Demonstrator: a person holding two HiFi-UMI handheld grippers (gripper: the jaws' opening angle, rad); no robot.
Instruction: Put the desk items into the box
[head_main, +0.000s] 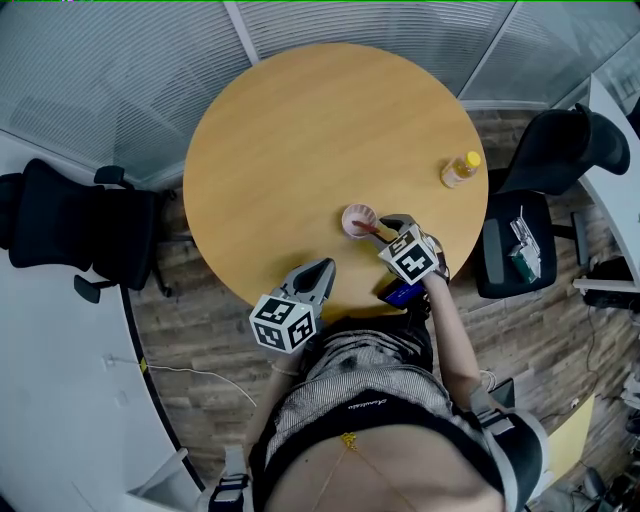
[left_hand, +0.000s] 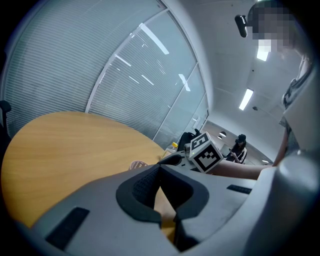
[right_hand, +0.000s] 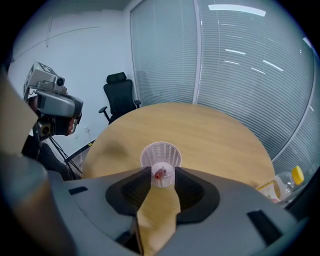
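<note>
A small white mesh cup stands on the round wooden table near its front edge. A pen-like stick with a red end leans out of the cup. My right gripper is open, tilted down at the cup, and the stick's end sits between its tips with no pad pressing on it. The left gripper rests low at the table's front edge, left of the cup. Its tips meet with nothing between them.
A clear bottle with a yellow cap stands at the table's right edge. Black office chairs sit at the left and right. Glass walls with blinds run behind the table. Another person sits far off in the left gripper view.
</note>
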